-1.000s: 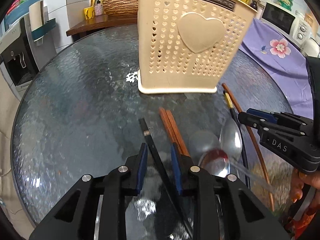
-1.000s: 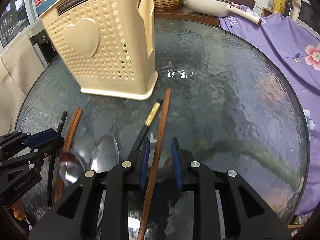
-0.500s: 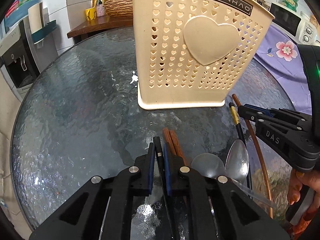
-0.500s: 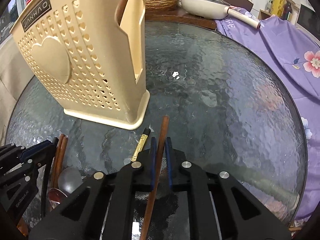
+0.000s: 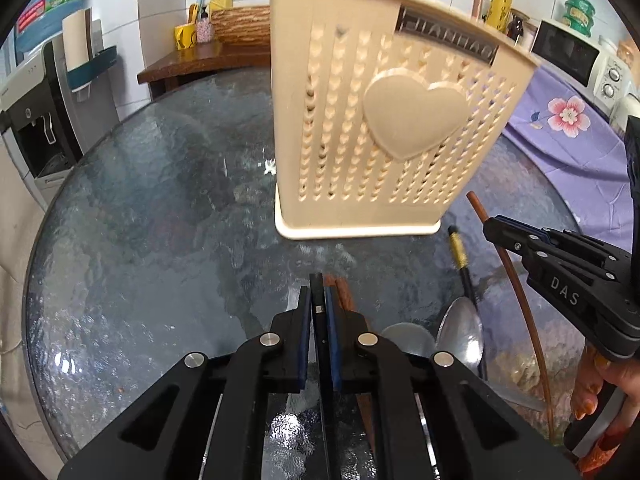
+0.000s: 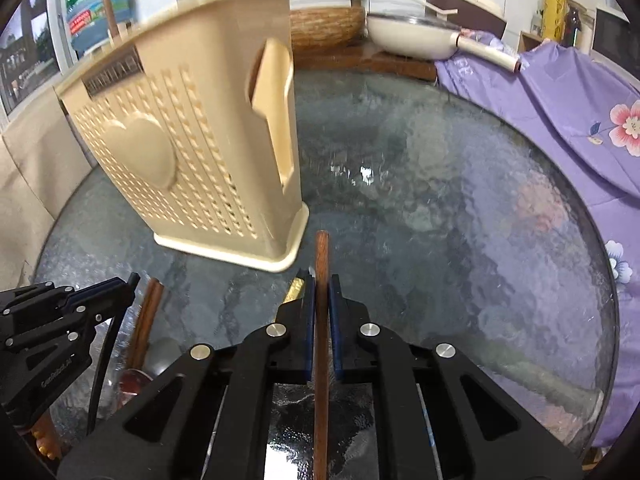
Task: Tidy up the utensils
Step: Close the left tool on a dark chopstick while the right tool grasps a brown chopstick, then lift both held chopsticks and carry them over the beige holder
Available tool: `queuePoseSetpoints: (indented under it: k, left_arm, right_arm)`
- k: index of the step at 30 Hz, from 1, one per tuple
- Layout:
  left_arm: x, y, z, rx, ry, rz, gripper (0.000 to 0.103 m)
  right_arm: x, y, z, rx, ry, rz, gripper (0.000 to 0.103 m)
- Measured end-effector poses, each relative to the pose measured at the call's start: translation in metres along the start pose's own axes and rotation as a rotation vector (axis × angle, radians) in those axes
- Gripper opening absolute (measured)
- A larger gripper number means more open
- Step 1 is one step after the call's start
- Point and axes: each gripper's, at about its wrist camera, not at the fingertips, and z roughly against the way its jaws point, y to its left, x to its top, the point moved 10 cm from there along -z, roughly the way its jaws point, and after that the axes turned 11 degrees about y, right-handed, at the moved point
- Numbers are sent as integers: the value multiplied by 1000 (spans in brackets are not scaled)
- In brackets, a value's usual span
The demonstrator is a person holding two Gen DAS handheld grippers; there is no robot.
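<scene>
Left gripper (image 5: 318, 300) — clamped on black chopstick (image 5: 316, 286). Right gripper (image 6: 321, 292) — clamped on brown chopstick (image 6: 321, 256). Both stood before cream utensil holder (image 5: 384, 140) on glass table (image 5: 160, 220).

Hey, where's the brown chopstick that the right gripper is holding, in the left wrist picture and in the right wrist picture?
Left wrist view: the brown chopstick runs along the right side, passing under the right gripper.
Right wrist view: bottom centre, clamped between the blue pads, its tip poking out toward the holder.
Shared landmark: the cream utensil holder with the raised heart.
</scene>
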Motion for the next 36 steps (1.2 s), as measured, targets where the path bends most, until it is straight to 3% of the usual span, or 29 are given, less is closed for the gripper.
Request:
queuePoseSetpoints:
  k: [22,36]
  left_arm:
    - [27,-27,86,-7,-196,-85,8]
    - [40,-38,140,-34,-307,-114,8]
  right_arm:
    - [21,12,132,46,-238,54,7]
    - [22,13,196,67,-338,85,7]
